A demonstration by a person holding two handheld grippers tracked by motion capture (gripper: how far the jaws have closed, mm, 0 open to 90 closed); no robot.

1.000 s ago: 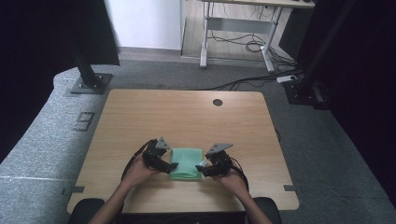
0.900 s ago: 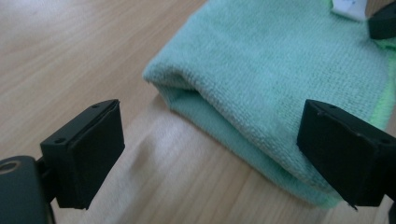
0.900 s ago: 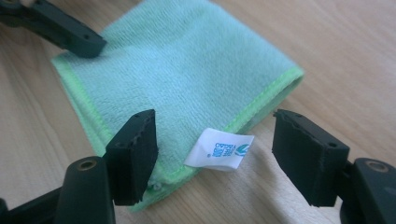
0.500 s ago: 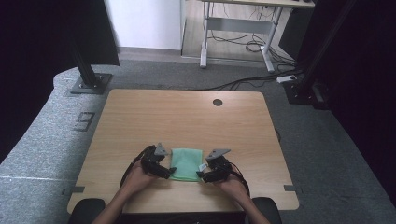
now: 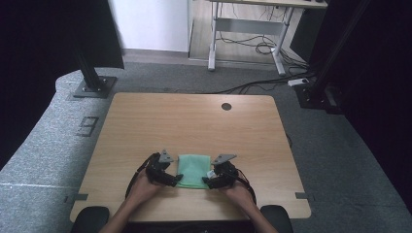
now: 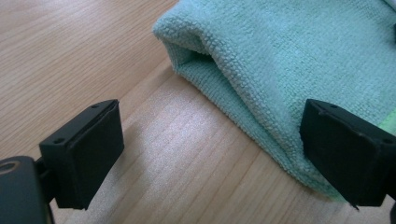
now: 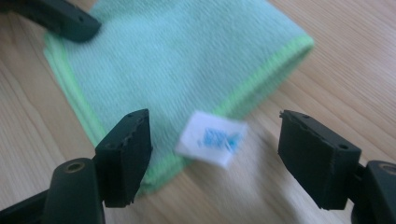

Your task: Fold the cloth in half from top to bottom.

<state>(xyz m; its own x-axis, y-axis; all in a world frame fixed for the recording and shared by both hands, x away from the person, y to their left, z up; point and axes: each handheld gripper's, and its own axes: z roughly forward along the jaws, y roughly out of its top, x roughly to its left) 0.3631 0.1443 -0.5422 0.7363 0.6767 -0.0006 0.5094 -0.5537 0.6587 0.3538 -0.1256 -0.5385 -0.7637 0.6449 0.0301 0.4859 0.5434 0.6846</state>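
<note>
A folded green cloth (image 5: 193,169) lies flat near the front edge of the wooden table (image 5: 194,121). My left gripper (image 5: 171,178) sits at the cloth's near left corner. In the left gripper view it (image 6: 212,135) is open, one jaw over bare wood and the other over the cloth (image 6: 289,60), whose folded layers gape slightly. My right gripper (image 5: 209,180) is at the near right corner. It (image 7: 215,123) is open too, and the cloth's white label (image 7: 211,137) lies between its jaws. The cloth (image 7: 177,51) stretches away, with a jaw of the left gripper (image 7: 60,18) on its far side.
A round cable hole (image 5: 226,106) sits near the table's far edge. The table's front edge runs close behind both hands. Grey carpet surrounds the table, with black stand bases (image 5: 92,87) at the left and cables (image 5: 257,48) under a far desk.
Both grippers have drawn back a little toward the front edge, from the cloth's sides to its near corners. The cloth lies as before.
</note>
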